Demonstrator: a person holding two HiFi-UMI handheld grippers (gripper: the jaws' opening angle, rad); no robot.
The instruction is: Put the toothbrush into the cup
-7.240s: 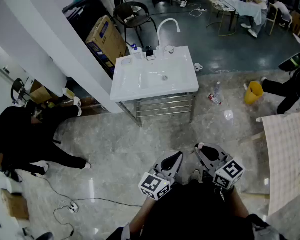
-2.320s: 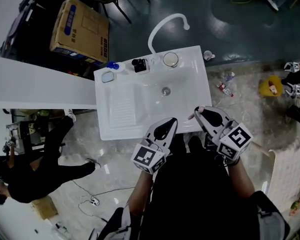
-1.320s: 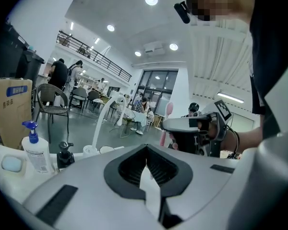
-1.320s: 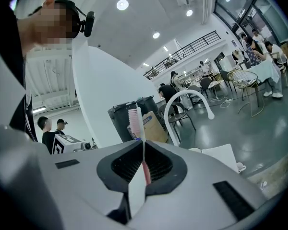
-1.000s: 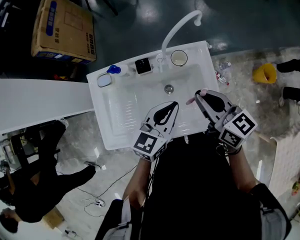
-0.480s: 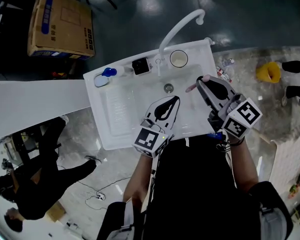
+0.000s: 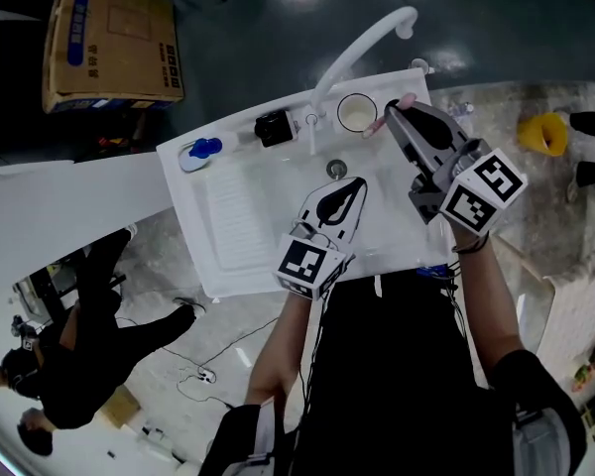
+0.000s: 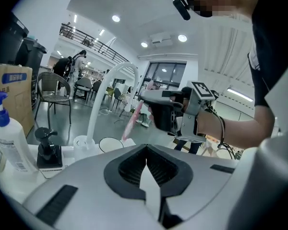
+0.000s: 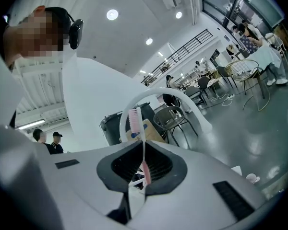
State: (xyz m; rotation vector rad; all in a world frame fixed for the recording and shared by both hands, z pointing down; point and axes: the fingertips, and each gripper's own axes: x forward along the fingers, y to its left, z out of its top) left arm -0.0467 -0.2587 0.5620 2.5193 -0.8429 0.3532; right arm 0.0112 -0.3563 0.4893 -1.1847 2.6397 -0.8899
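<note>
Brought the right hand-held gripper (image 7: 393, 109), clenched on the toothbrush (image 9: 134, 120), from over the sink (image 7: 240, 221) to just beside the cup (image 7: 356, 114), leaving seemingly only lowering and release; kept the left hand-held gripper (image 7: 358, 183) closed on nothing.

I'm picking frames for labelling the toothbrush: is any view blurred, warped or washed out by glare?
Head view: evenly lit, sharp in the middle, the white sink bright but not washed out, edges curved by the wide lens. Right gripper view: strong fisheye bend, ceiling lamps flare, yet the toothbrush between the jaws reads clearly. Left gripper view: same bend, dark corners.
</note>
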